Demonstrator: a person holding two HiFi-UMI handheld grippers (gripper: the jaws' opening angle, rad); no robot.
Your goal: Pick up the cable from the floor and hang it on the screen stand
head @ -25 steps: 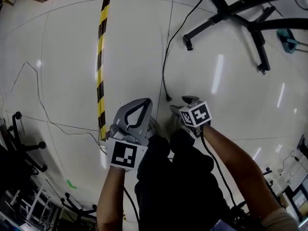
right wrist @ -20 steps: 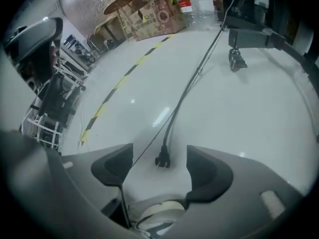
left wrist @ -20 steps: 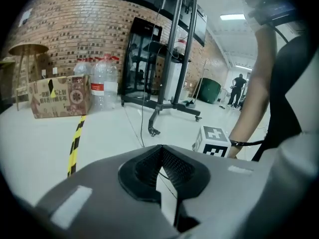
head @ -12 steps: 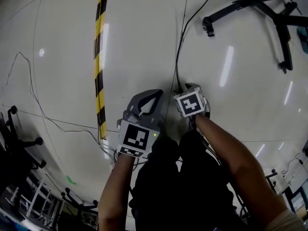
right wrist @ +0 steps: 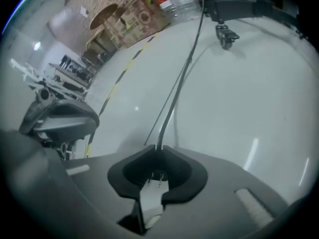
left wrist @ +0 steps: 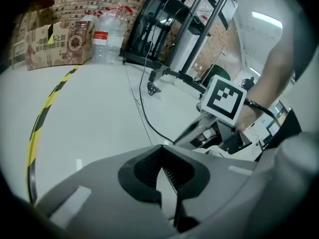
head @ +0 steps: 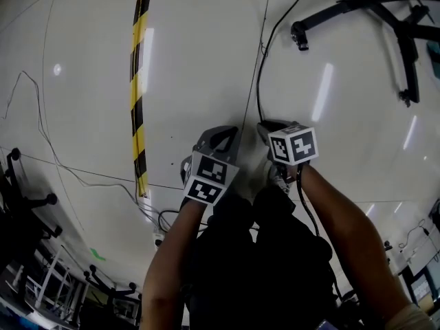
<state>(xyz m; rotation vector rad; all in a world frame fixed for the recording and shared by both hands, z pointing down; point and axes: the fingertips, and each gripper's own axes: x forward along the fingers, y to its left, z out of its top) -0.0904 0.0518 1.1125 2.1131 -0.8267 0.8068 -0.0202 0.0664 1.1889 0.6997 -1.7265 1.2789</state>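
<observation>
A black cable (head: 260,81) lies on the white floor and runs from the screen stand's black wheeled base (head: 357,9) toward me. My right gripper (head: 267,127) is low over the cable's near end. Its jaws are closing, and in the right gripper view the tips pinch the cable (right wrist: 179,83) where it enters them, with the plug's prongs showing behind. My left gripper (head: 220,135) hovers just left of it, shut and empty. In the left gripper view the cable (left wrist: 142,108) curves past a stand leg (left wrist: 164,76).
A yellow-black tape stripe (head: 137,95) crosses the floor to the left. A thin grey wire (head: 41,129) trails farther left, near chair bases (head: 27,205). A cardboard box (left wrist: 52,44) and water bottles (left wrist: 107,39) stand by the brick wall. A stand caster (right wrist: 227,34) sits beyond the cable.
Both grippers moved forward. The right gripper came down over the cable's end, and its jaws now sit around the cable.
</observation>
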